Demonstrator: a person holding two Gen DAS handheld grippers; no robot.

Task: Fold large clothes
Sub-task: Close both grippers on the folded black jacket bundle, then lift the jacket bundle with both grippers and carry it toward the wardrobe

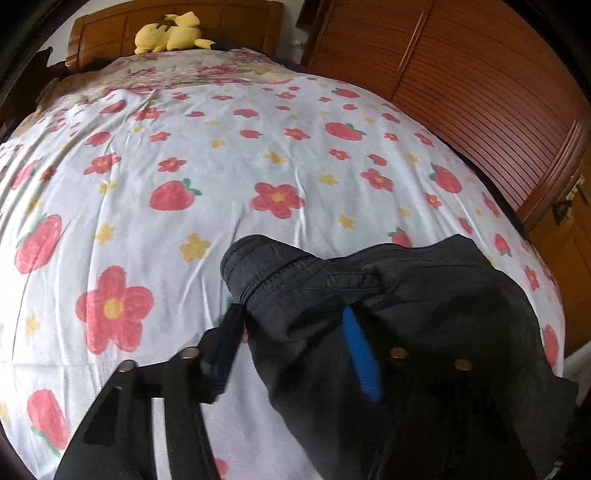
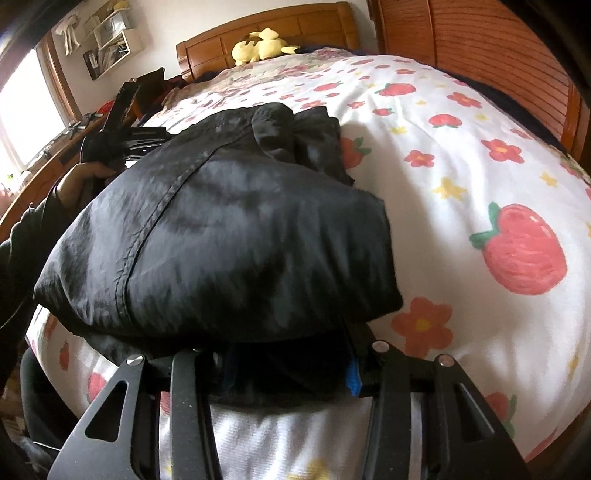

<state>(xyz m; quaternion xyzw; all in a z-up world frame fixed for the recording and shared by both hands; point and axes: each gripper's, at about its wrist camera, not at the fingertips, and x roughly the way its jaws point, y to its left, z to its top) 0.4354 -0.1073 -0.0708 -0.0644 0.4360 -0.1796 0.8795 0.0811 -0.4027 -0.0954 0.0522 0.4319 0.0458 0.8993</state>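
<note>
Black fingers of the right gripper (image 2: 284, 369) reach under the near edge of the jacket (image 2: 221, 236), set wide apart with dark cloth bunched between them; whether they pinch it I cannot tell. On the left wrist view, the left gripper (image 1: 295, 339) also stands wide, the jacket (image 1: 388, 314) draped over its right finger and blue pad. Folded into a thick bundle, the jacket lies on the near part of the bedspread (image 2: 461, 177). Farther off, a yellow plush (image 2: 262, 46) rests by the headboard (image 2: 325, 18).
</note>
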